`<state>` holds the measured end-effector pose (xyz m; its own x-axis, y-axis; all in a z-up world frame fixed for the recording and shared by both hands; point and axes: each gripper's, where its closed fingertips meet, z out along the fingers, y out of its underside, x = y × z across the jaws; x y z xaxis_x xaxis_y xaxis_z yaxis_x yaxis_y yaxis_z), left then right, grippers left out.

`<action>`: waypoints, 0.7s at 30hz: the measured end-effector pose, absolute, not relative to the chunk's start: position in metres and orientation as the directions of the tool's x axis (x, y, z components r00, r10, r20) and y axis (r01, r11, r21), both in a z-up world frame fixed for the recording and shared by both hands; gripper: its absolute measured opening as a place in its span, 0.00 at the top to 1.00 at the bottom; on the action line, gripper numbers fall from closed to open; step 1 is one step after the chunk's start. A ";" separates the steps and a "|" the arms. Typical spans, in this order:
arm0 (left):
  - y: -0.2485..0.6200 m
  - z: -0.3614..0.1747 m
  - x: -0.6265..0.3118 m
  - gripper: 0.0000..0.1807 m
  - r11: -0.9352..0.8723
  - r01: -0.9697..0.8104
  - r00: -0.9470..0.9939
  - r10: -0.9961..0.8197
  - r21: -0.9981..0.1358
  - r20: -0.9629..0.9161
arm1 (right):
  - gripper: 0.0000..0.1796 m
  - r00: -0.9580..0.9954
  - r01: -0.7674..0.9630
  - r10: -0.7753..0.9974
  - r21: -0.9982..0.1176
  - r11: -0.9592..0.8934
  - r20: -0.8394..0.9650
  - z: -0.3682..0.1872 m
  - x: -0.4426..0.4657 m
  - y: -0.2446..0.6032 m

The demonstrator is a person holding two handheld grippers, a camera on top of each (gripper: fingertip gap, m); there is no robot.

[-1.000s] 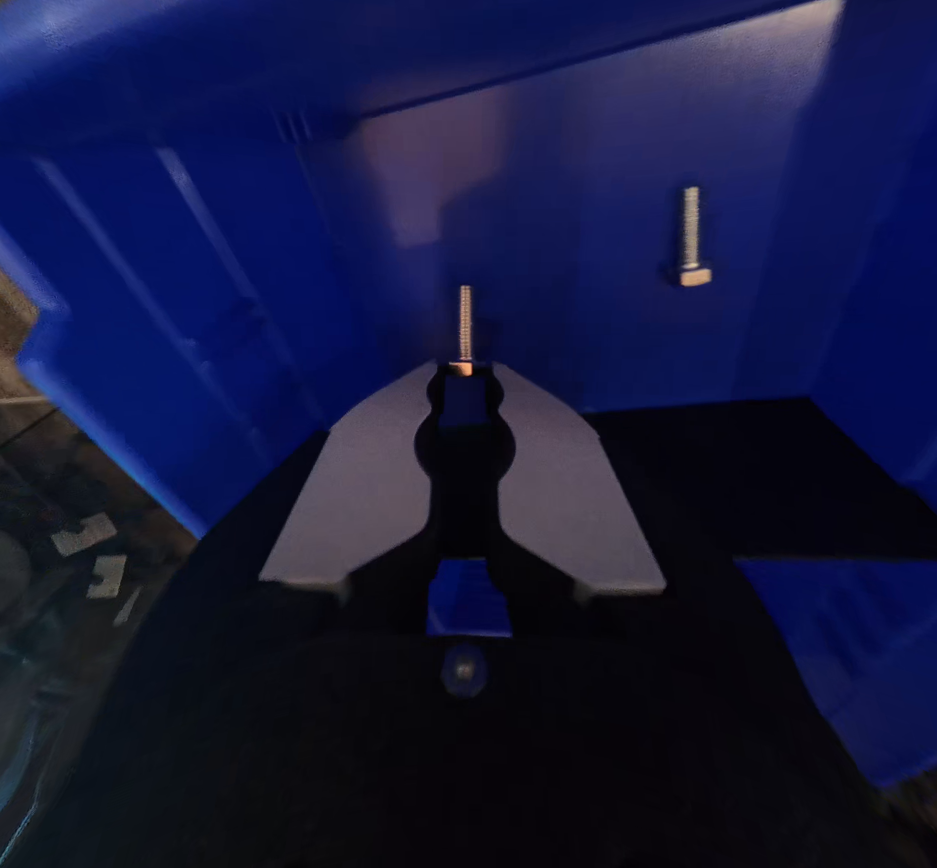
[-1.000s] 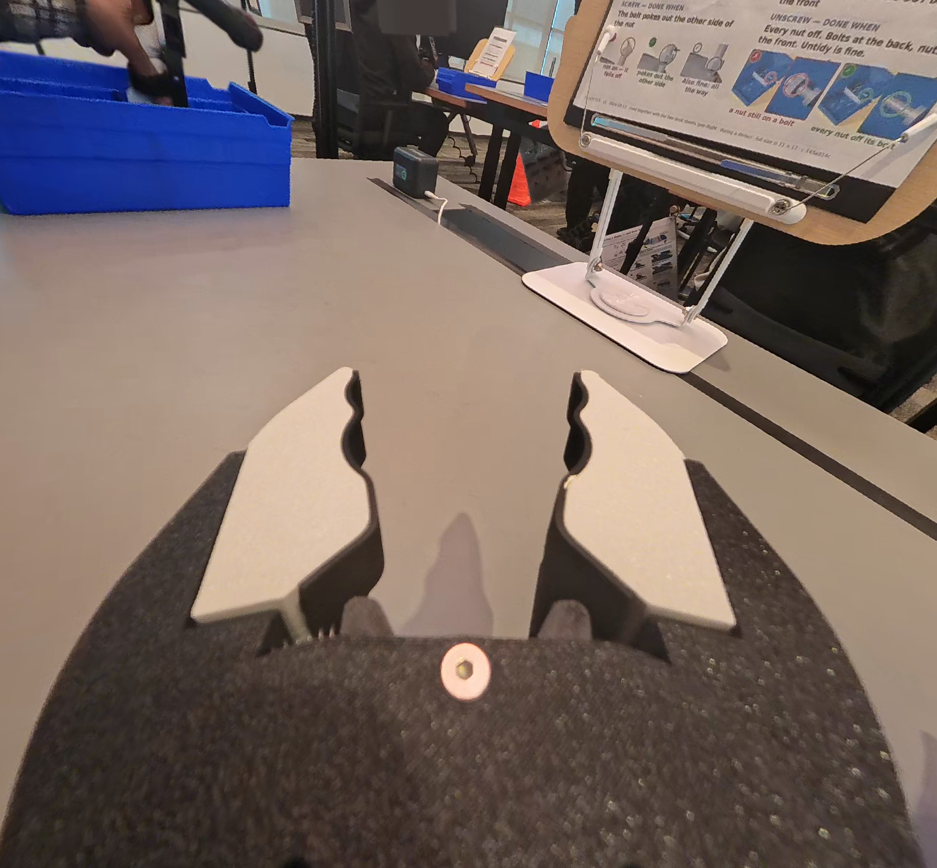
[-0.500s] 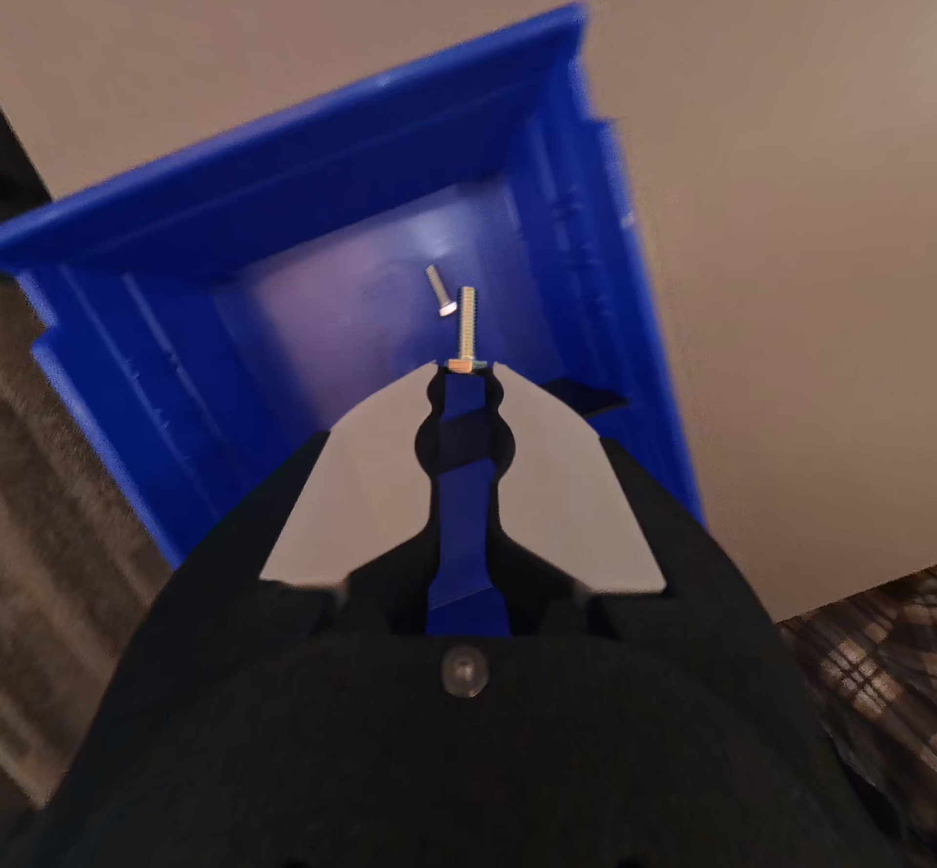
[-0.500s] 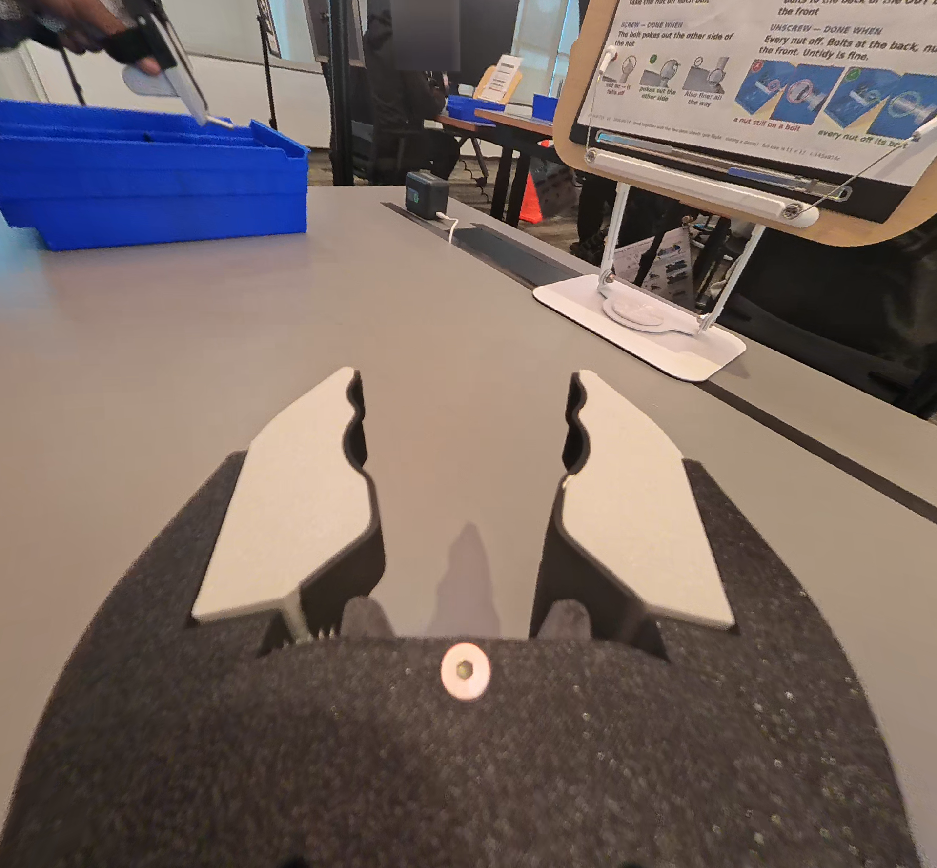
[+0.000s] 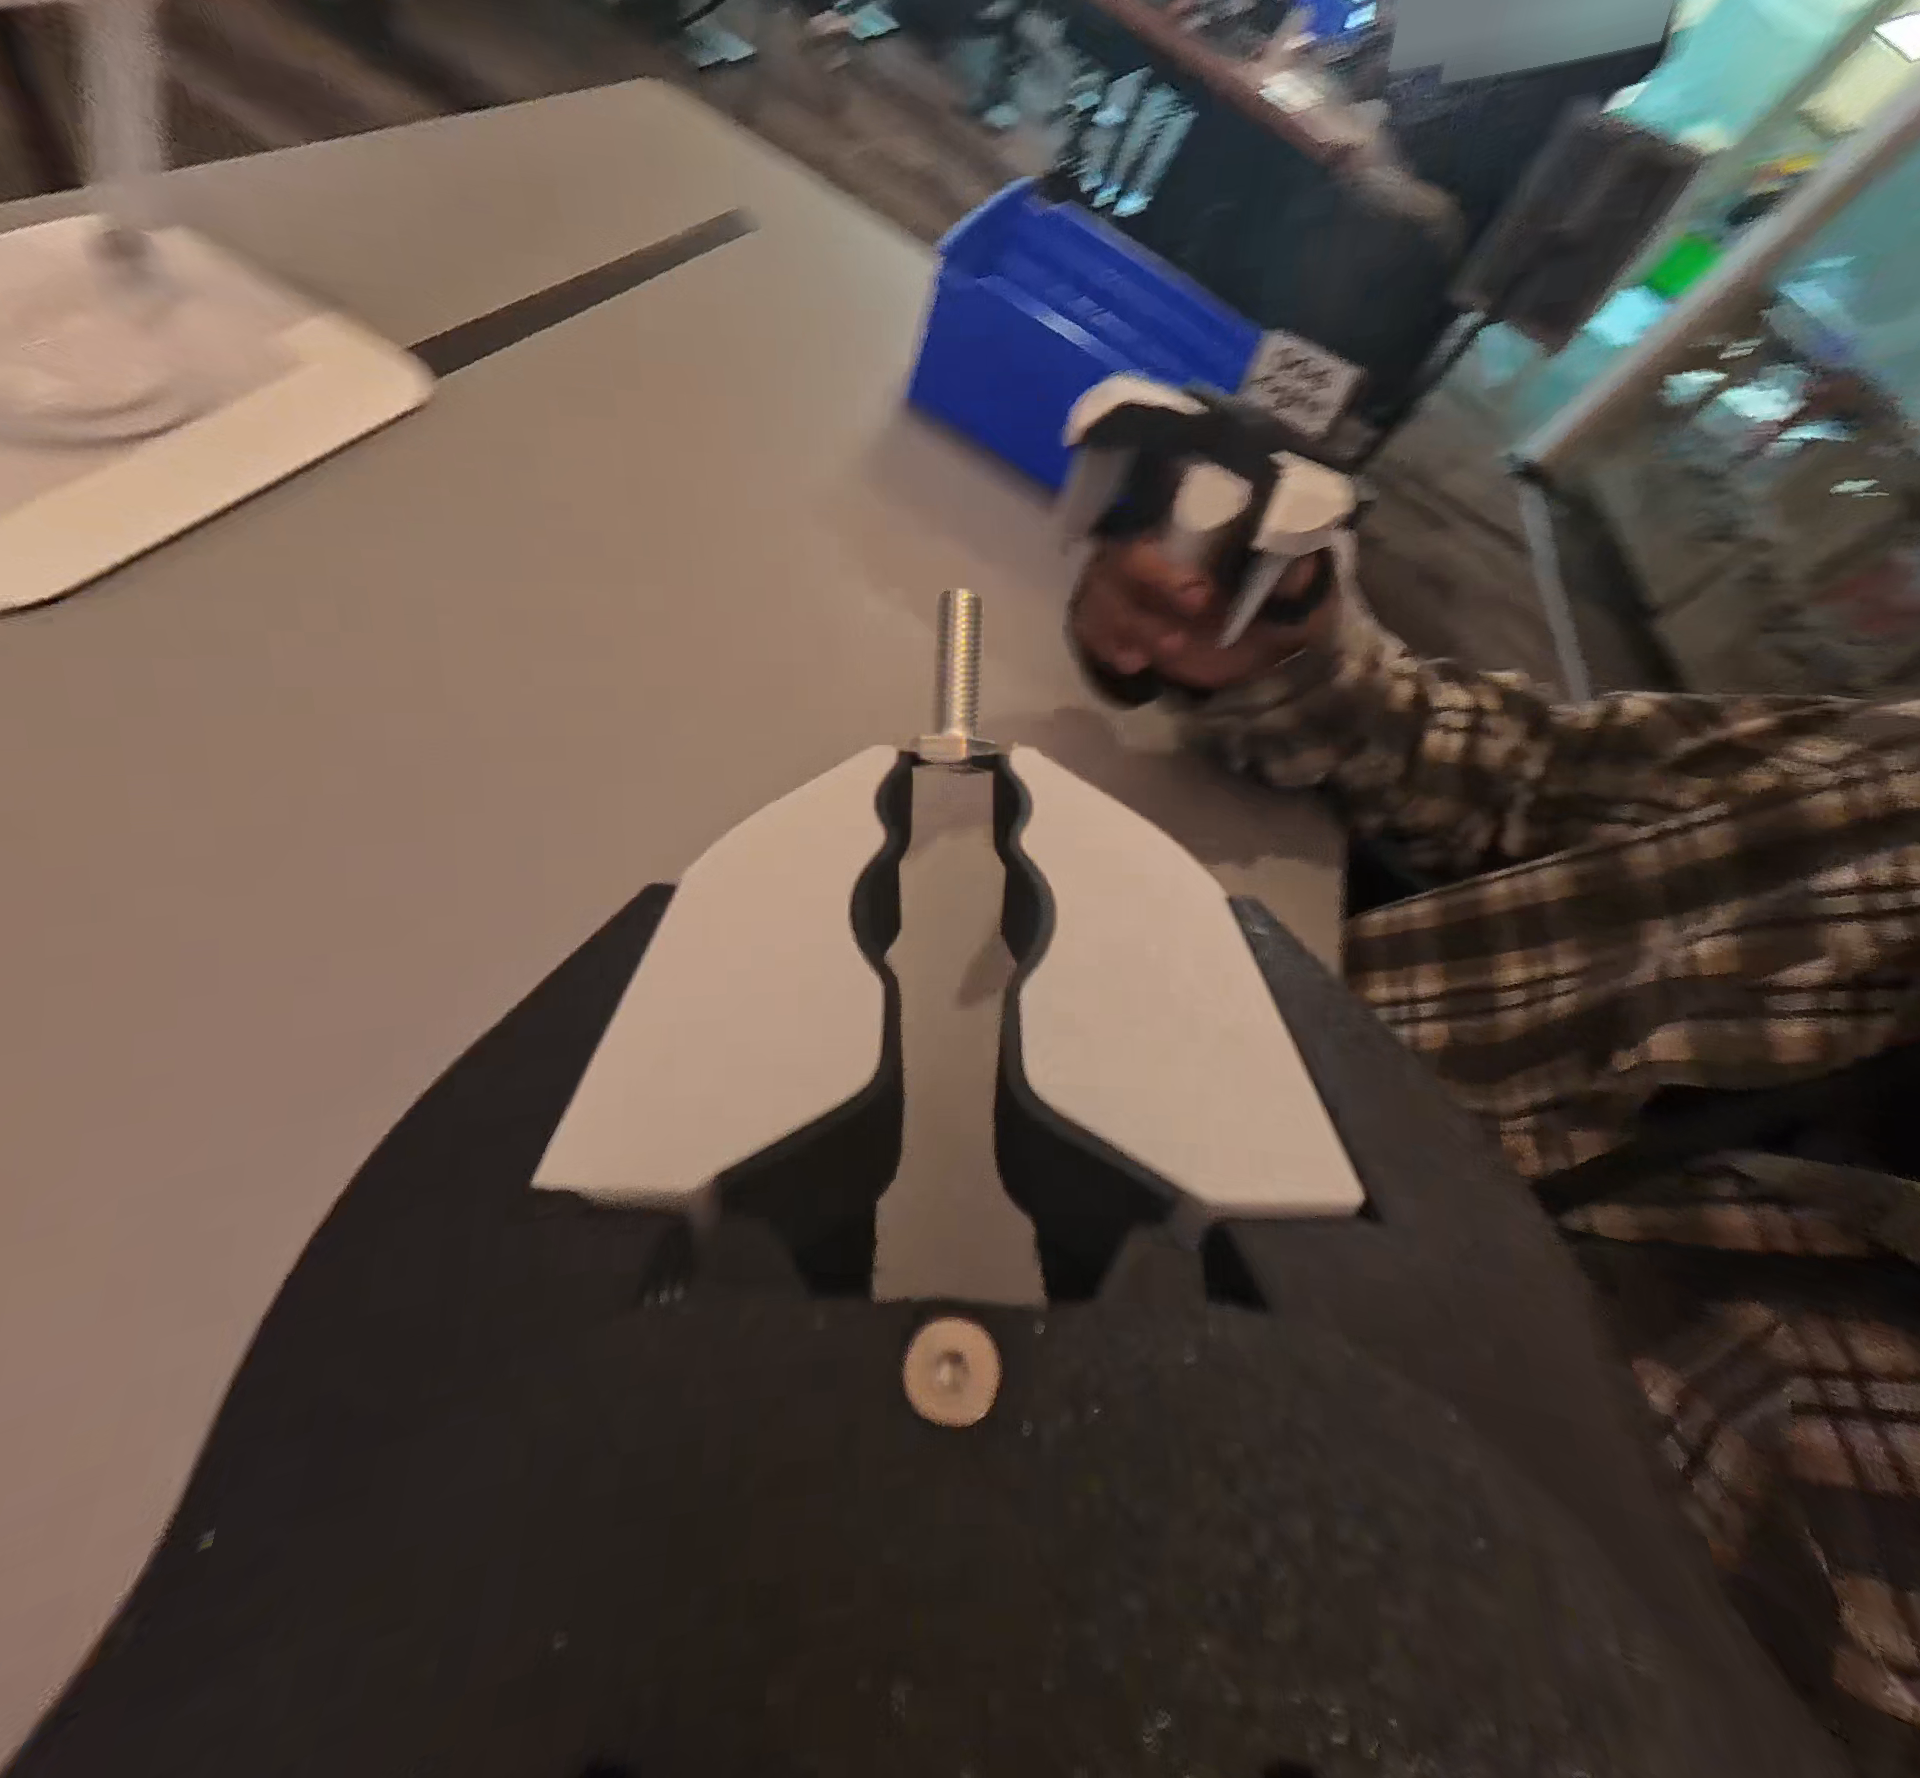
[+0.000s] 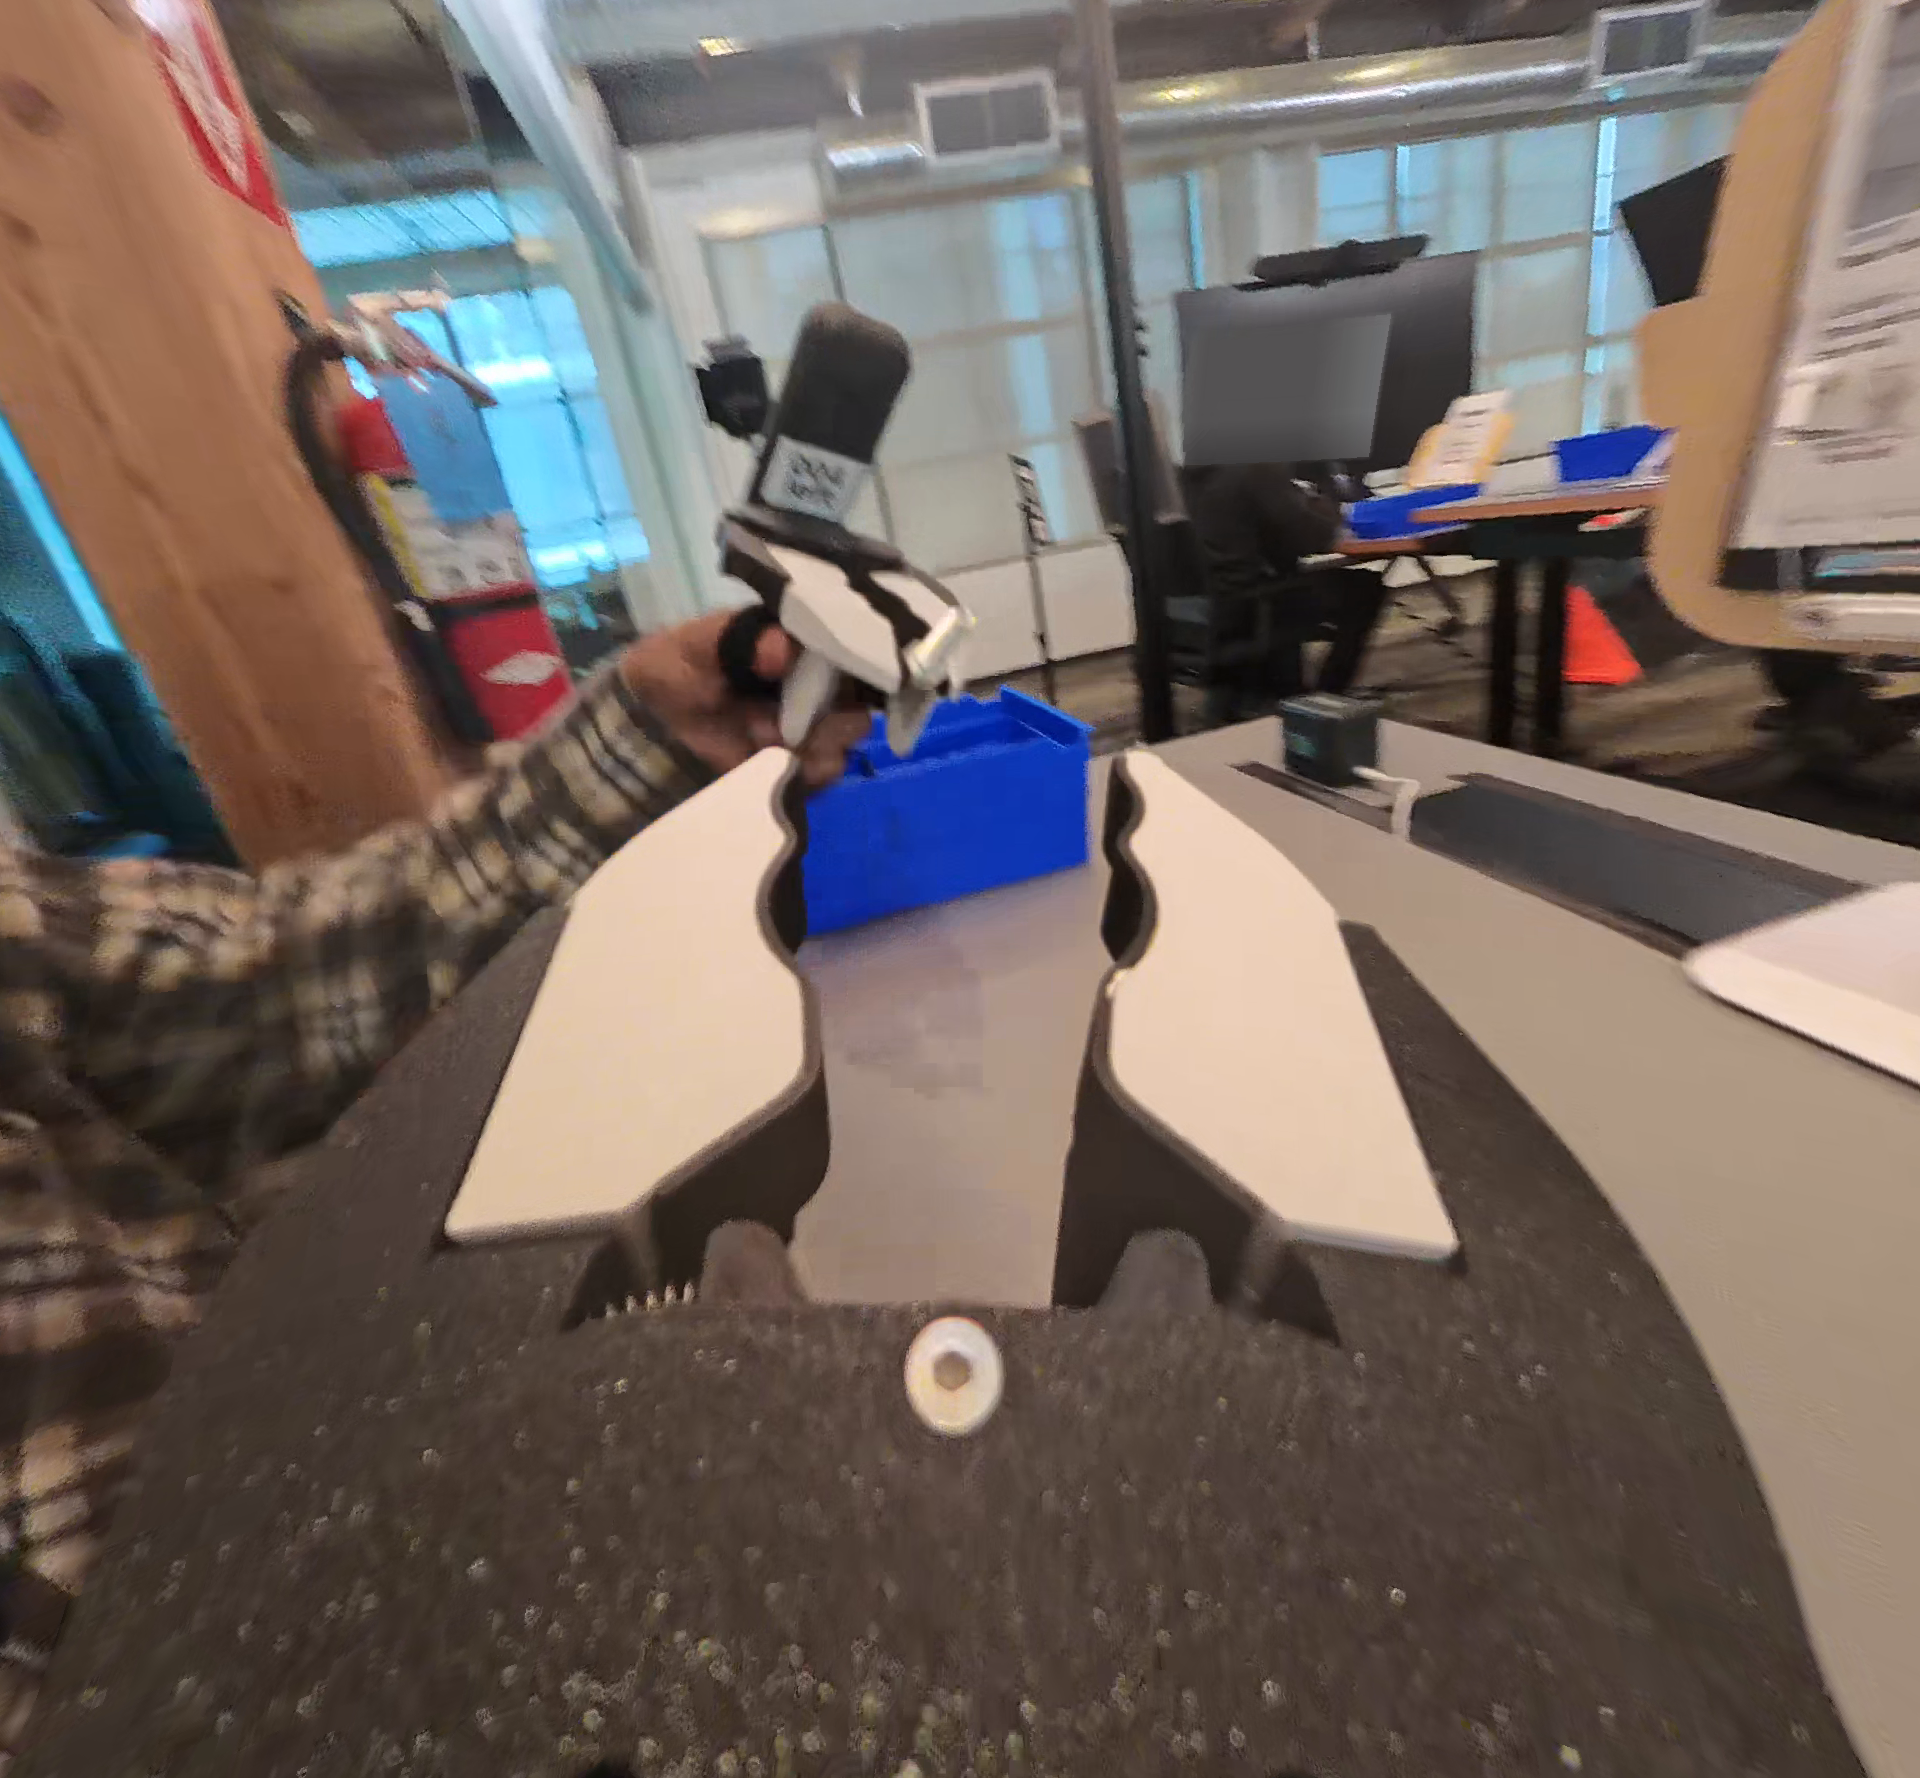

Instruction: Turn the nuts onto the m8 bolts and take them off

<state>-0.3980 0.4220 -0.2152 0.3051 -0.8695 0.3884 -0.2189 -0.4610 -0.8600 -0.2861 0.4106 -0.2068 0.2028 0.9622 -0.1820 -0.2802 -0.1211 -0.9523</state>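
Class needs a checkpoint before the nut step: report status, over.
Left gripper shut on bolt by its head, thread pointing forward. Right gripper open, empty. No nut in view. Blue bin beyond; nothing blocking.

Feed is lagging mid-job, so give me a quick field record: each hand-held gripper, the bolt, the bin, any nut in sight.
left hand-held gripper: shut on the hex head of a silver threaded steel bolt, shank pointing forward
right hand-held gripper: open, holding nothing
blue plastic bin: on the grey table
nut: none visible
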 end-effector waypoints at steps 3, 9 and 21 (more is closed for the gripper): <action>0.404 -0.221 -0.351 0.92 -0.458 -0.177 0.150 -0.887 -0.871 0.436 | 0.74 0.099 -0.333 0.961 -0.919 -0.213 -0.259 -0.205 -0.301 0.411; 0.391 -0.239 -0.314 0.92 -0.494 -0.146 0.019 -0.867 -0.857 0.497 | 0.83 0.015 -0.347 0.955 -0.897 -0.273 -0.296 -0.212 -0.306 0.406; 0.392 -0.263 -0.313 0.92 -0.494 -0.204 0.034 -0.866 -0.845 0.498 | 0.96 0.015 -0.124 0.974 -0.967 -0.225 -0.228 -0.236 -0.322 0.406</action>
